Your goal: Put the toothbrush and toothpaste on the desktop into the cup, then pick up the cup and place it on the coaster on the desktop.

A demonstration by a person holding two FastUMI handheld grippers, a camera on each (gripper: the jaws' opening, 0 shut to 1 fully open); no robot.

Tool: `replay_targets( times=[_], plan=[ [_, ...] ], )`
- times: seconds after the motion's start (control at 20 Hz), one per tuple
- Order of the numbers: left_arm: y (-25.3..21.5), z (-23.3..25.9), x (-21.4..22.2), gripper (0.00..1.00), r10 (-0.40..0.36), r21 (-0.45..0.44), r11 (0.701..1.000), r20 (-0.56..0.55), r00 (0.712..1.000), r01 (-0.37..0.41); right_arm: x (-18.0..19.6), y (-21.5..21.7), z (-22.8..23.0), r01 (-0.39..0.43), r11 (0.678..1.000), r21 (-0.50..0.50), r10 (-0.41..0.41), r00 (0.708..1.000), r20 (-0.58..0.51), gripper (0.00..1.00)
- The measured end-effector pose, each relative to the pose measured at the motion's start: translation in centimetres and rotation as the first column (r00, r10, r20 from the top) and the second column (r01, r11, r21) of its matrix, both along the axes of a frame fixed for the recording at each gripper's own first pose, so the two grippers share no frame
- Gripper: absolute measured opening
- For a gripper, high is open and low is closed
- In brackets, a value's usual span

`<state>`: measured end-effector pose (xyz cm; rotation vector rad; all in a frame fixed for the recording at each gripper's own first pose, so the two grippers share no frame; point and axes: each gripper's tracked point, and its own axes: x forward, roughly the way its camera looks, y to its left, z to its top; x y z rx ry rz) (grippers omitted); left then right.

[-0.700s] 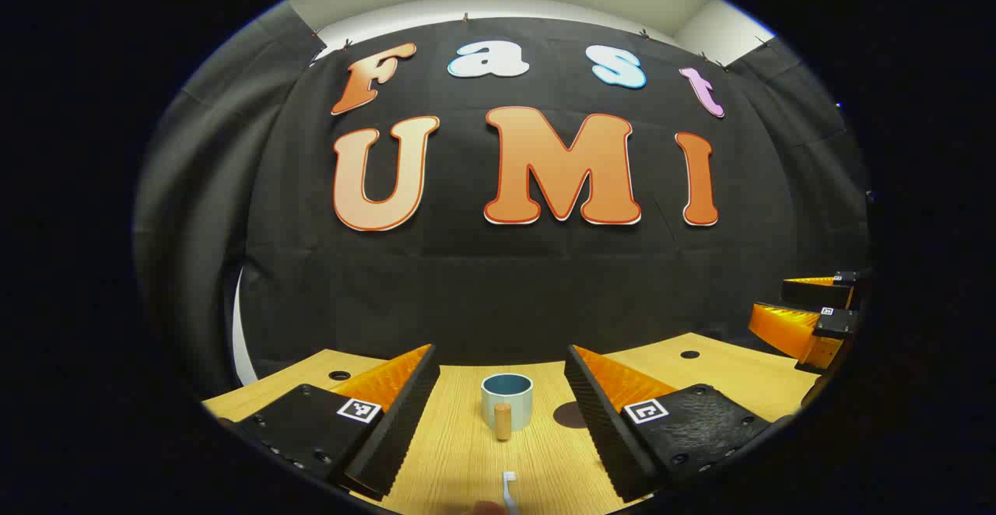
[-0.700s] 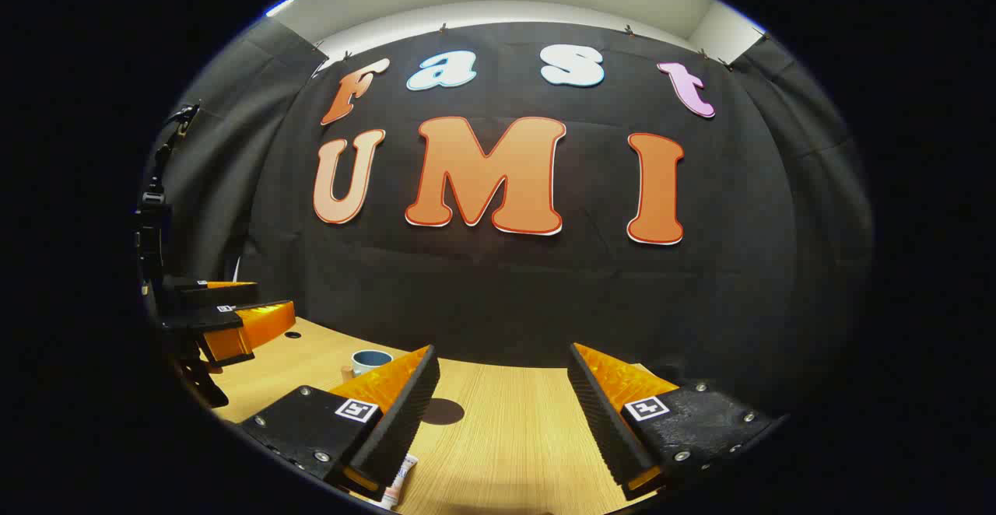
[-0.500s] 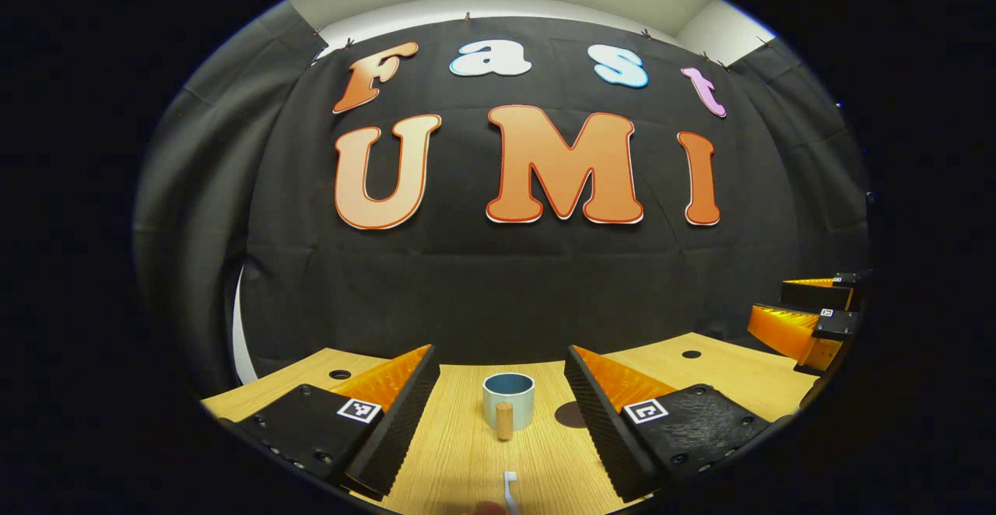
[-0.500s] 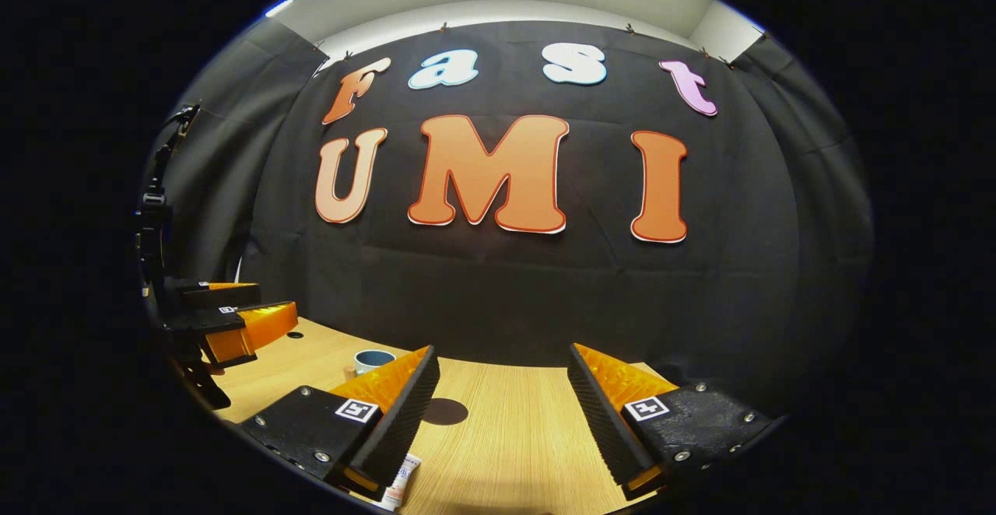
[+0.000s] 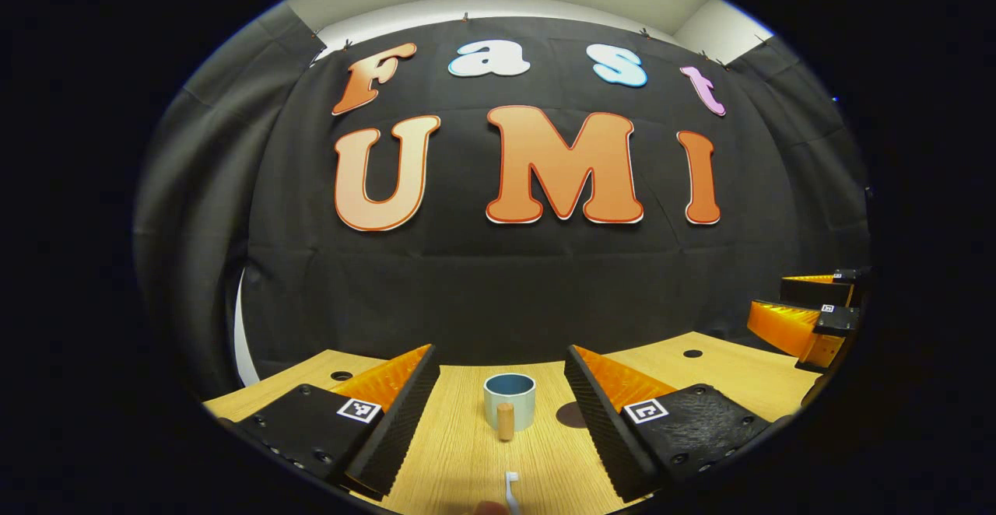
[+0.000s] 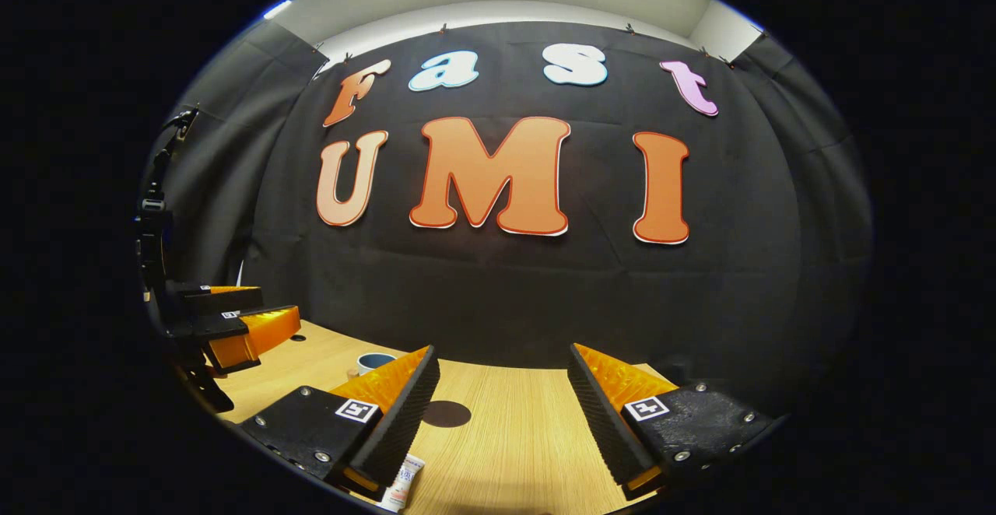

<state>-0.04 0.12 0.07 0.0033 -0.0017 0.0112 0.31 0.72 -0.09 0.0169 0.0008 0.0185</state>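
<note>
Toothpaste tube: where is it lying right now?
In the right gripper view, the toothpaste tube lies on the wooden desktop at the bottom edge, just beside the right gripper's left-hand finger, nearer the camera than the dark coaster.

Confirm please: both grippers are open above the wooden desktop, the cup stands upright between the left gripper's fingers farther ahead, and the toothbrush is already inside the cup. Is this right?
Not quite. The toothbrush is not in the cup; the left gripper view shows it lying on the desktop, nearer than the cup. The rest holds: left gripper and right gripper are open, and the cup stands upright.
</note>
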Motion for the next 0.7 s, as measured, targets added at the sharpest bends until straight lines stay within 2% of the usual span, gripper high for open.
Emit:
replay_targets(
  times=[0.4, 0.7],
  plan=[
    [0.4, -1.9, -0.8, 0.97, -0.001, -0.004, 1.0, -0.044, 0.999, 0.001, -0.1, 2.6, -3.7, -0.063, 0.998, 0.007, 0.064, 0.992, -0.109, 0.99],
    [1.5, -3.0, -1.6, 0.97, 0.01, 0.008, 1.0, -0.069, 0.998, -0.009, -0.7, 5.3, -9.3, -0.117, 0.992, 0.04, 0.123, 0.954, -0.272, 0.99]
  ],
)
